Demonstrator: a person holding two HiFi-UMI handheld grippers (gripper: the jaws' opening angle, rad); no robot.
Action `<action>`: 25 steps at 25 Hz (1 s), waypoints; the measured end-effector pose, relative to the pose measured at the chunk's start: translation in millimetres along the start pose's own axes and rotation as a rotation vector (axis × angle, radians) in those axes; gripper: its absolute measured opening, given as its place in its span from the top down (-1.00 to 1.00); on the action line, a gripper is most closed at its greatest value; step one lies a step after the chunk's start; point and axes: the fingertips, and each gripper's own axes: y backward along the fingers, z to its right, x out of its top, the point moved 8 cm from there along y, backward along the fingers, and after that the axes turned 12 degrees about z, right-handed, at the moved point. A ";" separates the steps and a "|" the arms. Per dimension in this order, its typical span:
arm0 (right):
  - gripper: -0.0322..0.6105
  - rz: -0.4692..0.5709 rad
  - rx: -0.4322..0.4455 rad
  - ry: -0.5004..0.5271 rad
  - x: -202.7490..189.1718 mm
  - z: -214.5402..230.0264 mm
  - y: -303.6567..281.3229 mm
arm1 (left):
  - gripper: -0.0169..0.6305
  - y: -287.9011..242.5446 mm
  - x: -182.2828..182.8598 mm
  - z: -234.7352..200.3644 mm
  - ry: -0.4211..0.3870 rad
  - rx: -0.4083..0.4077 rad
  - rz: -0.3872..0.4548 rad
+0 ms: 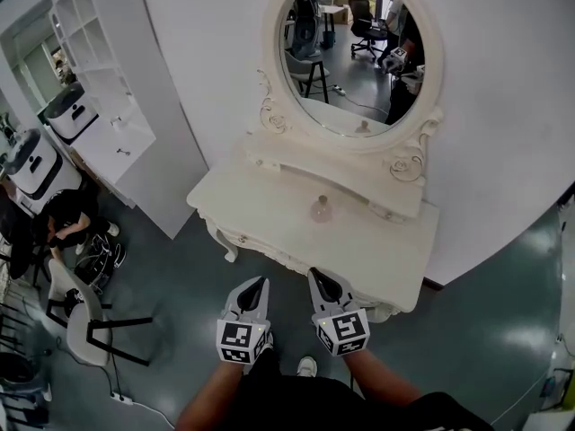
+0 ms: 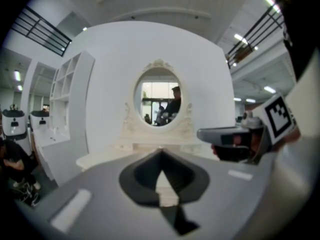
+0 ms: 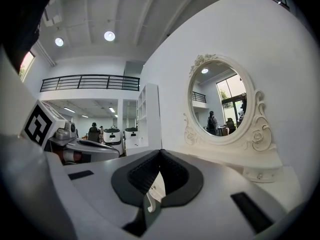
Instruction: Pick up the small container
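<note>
A small, pinkish clear container (image 1: 321,209) stands on the cream dressing table (image 1: 269,214), just in front of its raised back shelf. My two grippers hover side by side before the table's front edge, short of the container. The left gripper (image 1: 261,282) has its jaws together with nothing in them, and so does the right gripper (image 1: 316,274). In the left gripper view the left gripper (image 2: 161,152) points at the table, with the right gripper (image 2: 220,135) beside it. In the right gripper view the right gripper (image 3: 160,151) is shut, and the container does not show there.
An oval mirror (image 1: 359,52) in a carved frame rises behind the table. A white shelf unit (image 1: 99,88) stands to the left against the wall. A chair (image 1: 85,317) and a seated person (image 1: 67,218) are at the lower left, near white machines (image 1: 36,164).
</note>
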 end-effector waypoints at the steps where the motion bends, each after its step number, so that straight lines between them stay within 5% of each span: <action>1: 0.89 0.001 -0.003 -0.001 -0.5 0.7 -3.7 | 0.93 -2.7 -1.4 -2.7 0.004 -0.001 -0.002; 25: 0.89 -0.032 -0.101 0.081 -9.4 -23.7 -130.5 | 0.93 -81.6 4.7 -130.7 0.006 -0.137 0.059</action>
